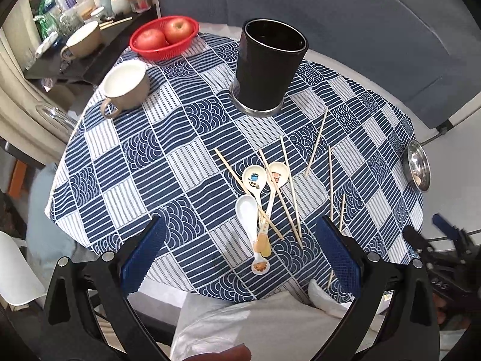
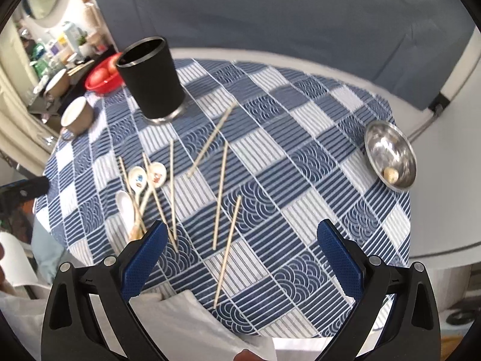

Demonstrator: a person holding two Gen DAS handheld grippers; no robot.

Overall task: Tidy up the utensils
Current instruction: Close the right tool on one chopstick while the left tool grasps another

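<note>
Start of a utensil-sorting task, seen from both wrist cameras. The left gripper (image 1: 240,252) and right gripper (image 2: 240,255) hover above the near edge of the surface (image 1: 180,156), each with jaws spread wide and holding nothing, presumably so either can descend on a utensil. Three ceramic spoons (image 1: 258,192) lie in a loose pile, bowls away from the person, crossed by several of the chopsticks (image 2: 221,198), which are scattered in different directions over the patterned cloth. The black cup (image 1: 267,69) stands upright beyond them with its mouth open, the likely holder. A beige mug (image 1: 126,88), a red basket of apples (image 1: 163,37) and a steel dish (image 2: 390,156) sit well apart toward the edges, out of the working area.
</note>
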